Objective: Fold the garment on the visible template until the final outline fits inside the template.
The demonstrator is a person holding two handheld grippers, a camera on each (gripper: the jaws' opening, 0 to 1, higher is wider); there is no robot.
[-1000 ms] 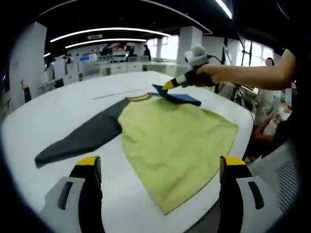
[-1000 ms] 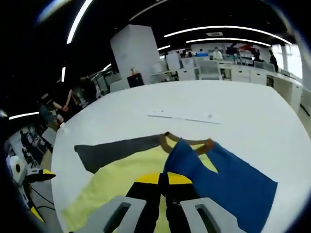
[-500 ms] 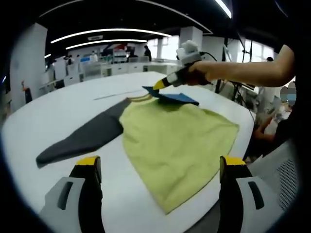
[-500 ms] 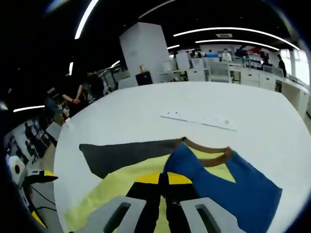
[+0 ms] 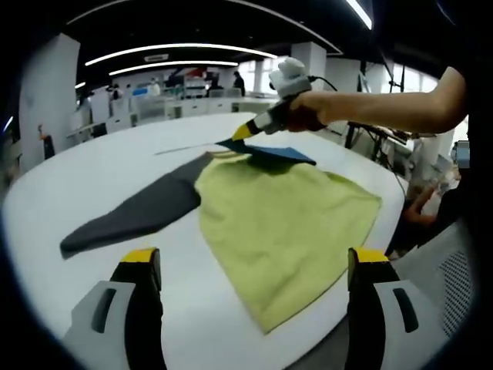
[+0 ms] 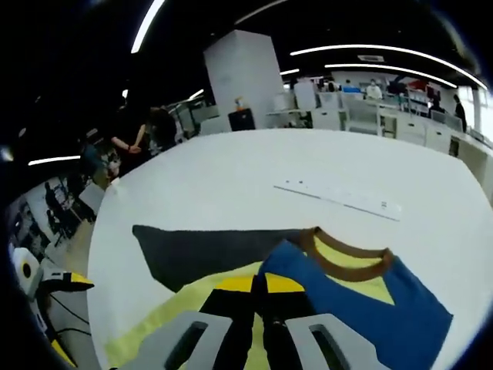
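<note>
- The garment (image 5: 285,216) is a long-sleeved shirt with a yellow-green body, lying flat on the white round tabletop (image 5: 92,177). Its hem is toward the left hand-held gripper (image 5: 250,266) and its brown collar (image 6: 347,258) points away from it.
- The dark grey sleeve (image 5: 131,216) stretches out flat to the left in the left gripper view, with its cuff well apart from the body.
- The blue sleeve (image 6: 362,308) is already doubled over the shoulder area and lies across the yellow-green cloth just beside the collar.
- The right hand-held gripper (image 5: 239,135) is held by a person's hand (image 5: 304,112). Its jaws are closed on the edge of the blue sleeve near the collar. In the right gripper view the yellow-tipped jaws meet, with blue cloth pinched between them.
- The left hand-held gripper hangs above the near tabletop edge with its jaws spread wide and nothing between them.
- The key relation is that the blue sleeve's long axis runs across the shirt's shoulder line. From the right hand-held gripper, the body lies down and toward the hem, so laying the sleeve likely means carrying it along that line.
- The left hand-held gripper is the nearer one to the grey sleeve and the hem.
- A thin white strip (image 6: 339,199) lies on the tabletop beyond the collar. I cannot tell whether it is a template marking.
</note>
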